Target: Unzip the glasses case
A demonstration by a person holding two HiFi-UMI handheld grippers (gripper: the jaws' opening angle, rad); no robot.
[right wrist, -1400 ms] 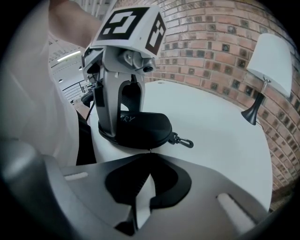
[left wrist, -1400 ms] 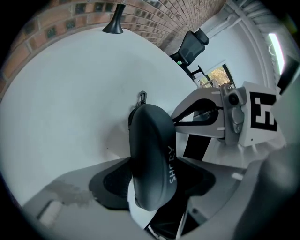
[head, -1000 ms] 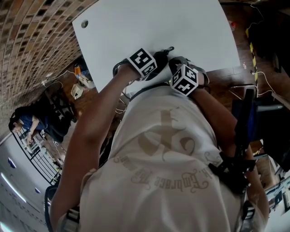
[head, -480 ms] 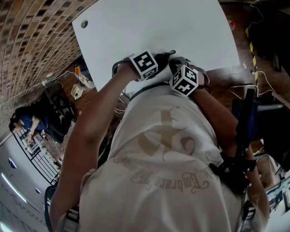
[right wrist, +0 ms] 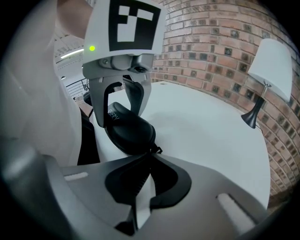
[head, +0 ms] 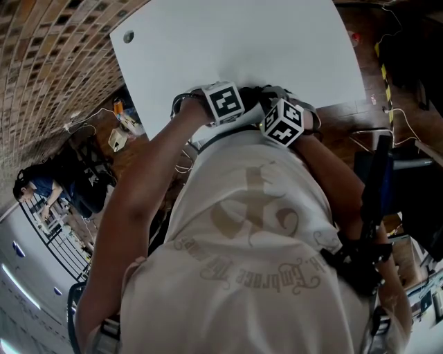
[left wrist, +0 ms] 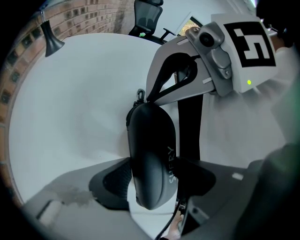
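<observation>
The black glasses case (left wrist: 150,159) lies on the white table (head: 277,41) near its front edge. My left gripper (left wrist: 154,182) is shut on the case across its width, one pad on each long side. In the right gripper view the case (right wrist: 129,131) points toward me, and my right gripper (right wrist: 149,157) is shut on the small zipper pull (right wrist: 156,151) at its near end. The left gripper view shows the right gripper (left wrist: 140,99) at the far end of the case. From the head view only the two marker cubes (head: 227,102) (head: 284,122) show; the case is hidden under them.
A lamp (right wrist: 269,70) with a white shade stands at the table's far side by the brick wall (right wrist: 211,47). An office chair (left wrist: 147,14) stands beyond the table. The person's shirt and arms fill the head view's lower part. Another person (head: 34,187) sits far off at the left.
The left gripper has rolled, so its marker cube now faces squarer and sits a little further right. The dark tip beyond the cubes is now hidden. The right gripper has kept still.
</observation>
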